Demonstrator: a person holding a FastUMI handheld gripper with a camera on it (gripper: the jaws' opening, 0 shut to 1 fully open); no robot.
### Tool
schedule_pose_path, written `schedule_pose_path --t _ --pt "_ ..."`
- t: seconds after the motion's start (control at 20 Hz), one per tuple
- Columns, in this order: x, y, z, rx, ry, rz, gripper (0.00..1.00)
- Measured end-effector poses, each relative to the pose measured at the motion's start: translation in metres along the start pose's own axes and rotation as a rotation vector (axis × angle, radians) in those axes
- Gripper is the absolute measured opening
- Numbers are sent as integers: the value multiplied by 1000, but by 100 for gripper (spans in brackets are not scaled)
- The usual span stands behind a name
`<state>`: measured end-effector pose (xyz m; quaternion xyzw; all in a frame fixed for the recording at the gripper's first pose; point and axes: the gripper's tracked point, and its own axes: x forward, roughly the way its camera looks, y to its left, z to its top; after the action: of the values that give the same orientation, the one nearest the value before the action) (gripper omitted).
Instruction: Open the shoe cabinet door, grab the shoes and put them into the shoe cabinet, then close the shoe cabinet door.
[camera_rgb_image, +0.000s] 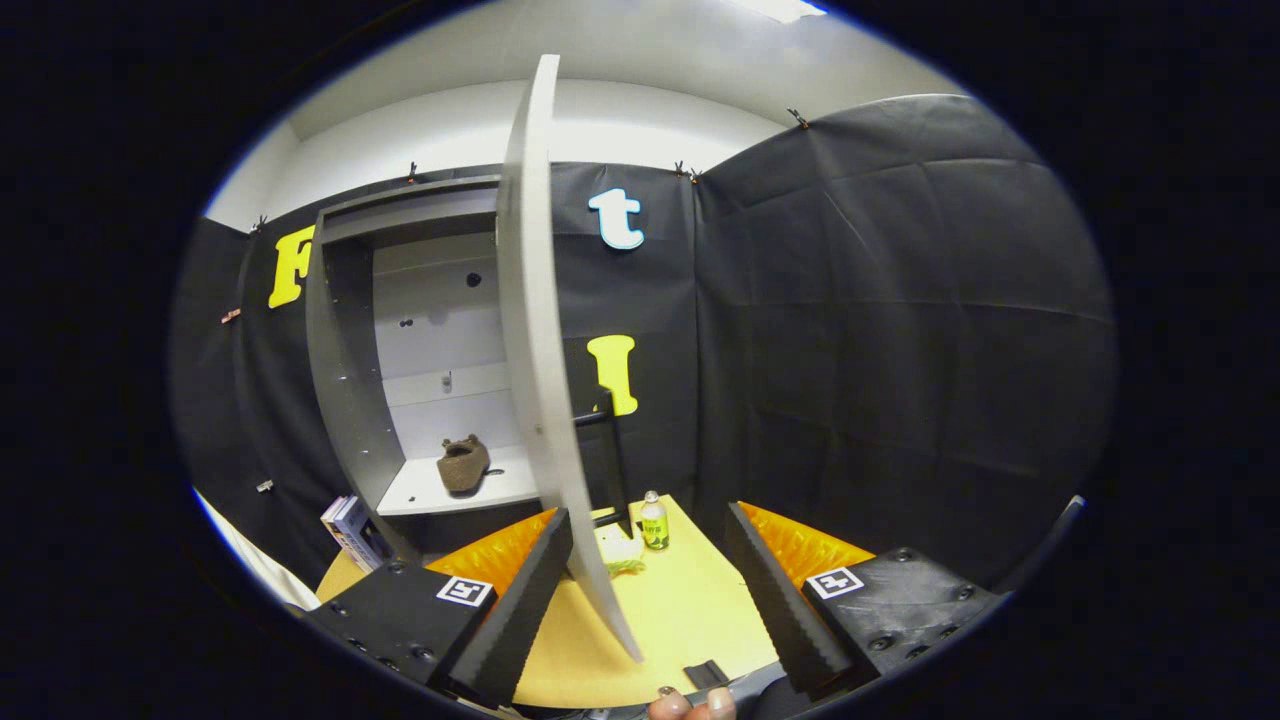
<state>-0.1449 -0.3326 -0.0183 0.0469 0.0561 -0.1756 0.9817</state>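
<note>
- Between our fingers, at about 11 o'clock from the gripper (648, 600), the shoe cabinet door (535, 330) stands edge-on, swung well open; its edge lies just beside the left finger (525, 590), and we cannot tell whether they touch.
- Our jaws stand wide apart and hold nothing; the right finger (775, 590) is well clear of the door.
- Beyond the door, at 10 o'clock, the shoe cabinet (345, 350) is open, and a brown shoe (462, 465) already sits on its lower shelf (420, 492).
- We judge that closing is the step left.
- Risk: pushing with the left finger alone could let the thin edge slide off the pad, leaving the door ajar.
- Risk: the door's black handle (600, 420) is on the far face, so reaching for it could swing the door wider.
- Risk: a small bottle (654, 520) and a yellow-green bundle (622, 552) stand on the yellow table (690, 610) at 12 o'clock; a wide sweep could knock them over.
- Books (350, 530) lean by the cabinet's foot at 9 o'clock.
</note>
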Motion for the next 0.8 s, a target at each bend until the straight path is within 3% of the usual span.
schedule_pose_path --t 0.5,0.8 --pt "91 -28 -3 12 32 187 97" --pt "104 -11 1 12 46 274 97"
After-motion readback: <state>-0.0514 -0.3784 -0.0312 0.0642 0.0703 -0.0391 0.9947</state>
